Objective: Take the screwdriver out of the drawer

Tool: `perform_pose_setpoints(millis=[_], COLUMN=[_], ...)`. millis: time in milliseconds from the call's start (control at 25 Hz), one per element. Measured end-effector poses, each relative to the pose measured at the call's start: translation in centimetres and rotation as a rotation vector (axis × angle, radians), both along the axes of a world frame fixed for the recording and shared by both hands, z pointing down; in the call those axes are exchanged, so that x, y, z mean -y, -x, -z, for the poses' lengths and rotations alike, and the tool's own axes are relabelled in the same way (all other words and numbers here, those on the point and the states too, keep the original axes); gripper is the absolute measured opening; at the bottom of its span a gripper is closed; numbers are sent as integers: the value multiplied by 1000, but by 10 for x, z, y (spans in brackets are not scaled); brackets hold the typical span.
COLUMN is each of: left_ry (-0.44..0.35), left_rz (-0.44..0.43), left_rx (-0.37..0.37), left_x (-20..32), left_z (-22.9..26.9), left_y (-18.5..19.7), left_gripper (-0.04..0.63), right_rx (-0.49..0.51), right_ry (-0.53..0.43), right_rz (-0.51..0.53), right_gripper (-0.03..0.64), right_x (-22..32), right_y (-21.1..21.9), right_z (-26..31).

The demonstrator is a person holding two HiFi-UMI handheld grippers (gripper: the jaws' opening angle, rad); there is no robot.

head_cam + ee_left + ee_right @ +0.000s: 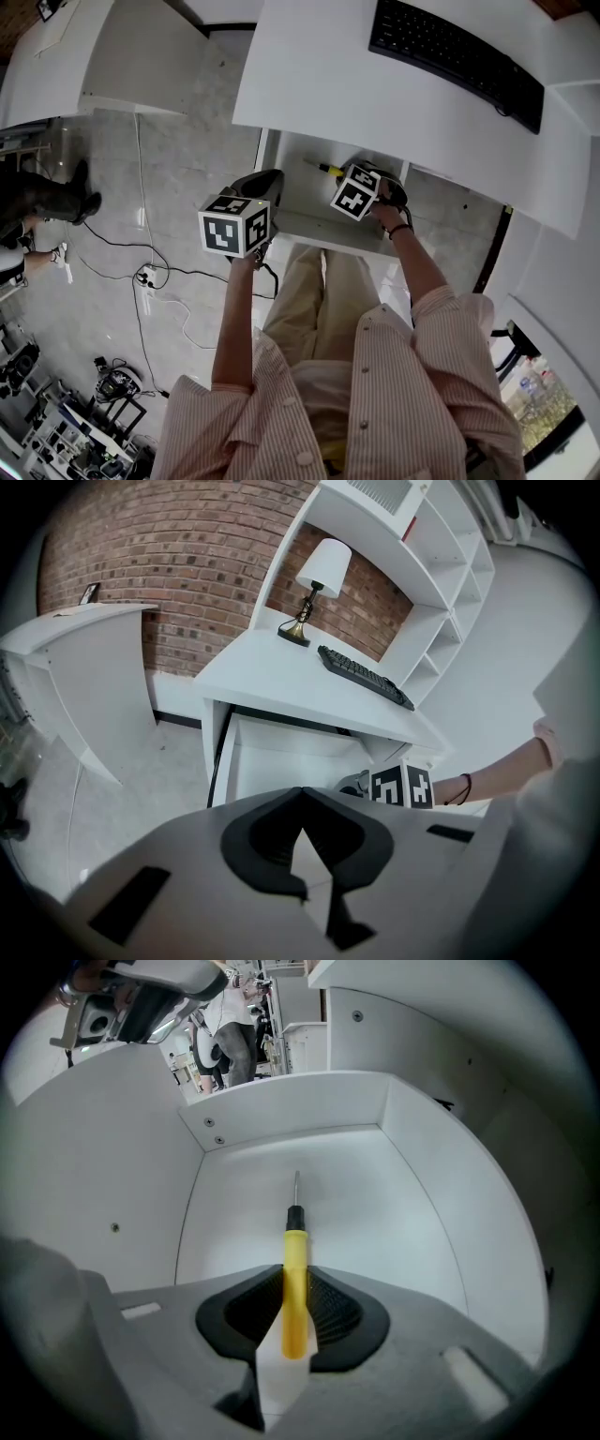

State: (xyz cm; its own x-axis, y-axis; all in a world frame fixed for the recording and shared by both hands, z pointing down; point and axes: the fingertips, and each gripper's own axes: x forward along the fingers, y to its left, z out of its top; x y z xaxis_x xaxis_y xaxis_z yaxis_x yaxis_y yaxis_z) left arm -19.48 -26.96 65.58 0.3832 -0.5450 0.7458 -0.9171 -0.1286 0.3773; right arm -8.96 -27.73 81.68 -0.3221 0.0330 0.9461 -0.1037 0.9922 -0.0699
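Note:
A screwdriver (294,1241) with a yellow handle, black collar and thin metal shaft lies inside the open white drawer (394,1213). It points toward the drawer's far wall. My right gripper (296,1283) reaches steeply down into the drawer, and its ribbed pads press on both sides of the handle. In the head view the screwdriver (328,170) shows just left of the right gripper (349,180), above the drawer's front rim (323,234). My left gripper (267,184) hovers at the drawer's left front corner, its jaws (300,803) shut with nothing in them.
The drawer hangs under a white desk (375,103) that carries a black keyboard (455,56) and a lamp (323,574). White shelves (422,564) rise at the desk's right. Cables and a power strip (148,277) lie on the floor to the left. A second person (47,197) stands far left.

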Motion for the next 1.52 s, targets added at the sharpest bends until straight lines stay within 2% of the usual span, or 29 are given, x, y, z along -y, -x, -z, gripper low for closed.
perform_pose_setpoints(millis=[800,1160,1520], left_ry=[-167,-262,-362], left_rz=[88,117,125], left_rx=[-39,-39,-18], left_x=[-13,-24,-30], left_z=[47,77,115], left_y=[2,4,10], left_gripper=[0,0,0], right_rx=[216,363,506], right_ry=[-66,-100,-120], right_rz=[-92,-135,-223], right_gripper=[80,80,81], right_x=[-6,-13,-15], right_y=[6,7,9], right_z=[102,164,220])
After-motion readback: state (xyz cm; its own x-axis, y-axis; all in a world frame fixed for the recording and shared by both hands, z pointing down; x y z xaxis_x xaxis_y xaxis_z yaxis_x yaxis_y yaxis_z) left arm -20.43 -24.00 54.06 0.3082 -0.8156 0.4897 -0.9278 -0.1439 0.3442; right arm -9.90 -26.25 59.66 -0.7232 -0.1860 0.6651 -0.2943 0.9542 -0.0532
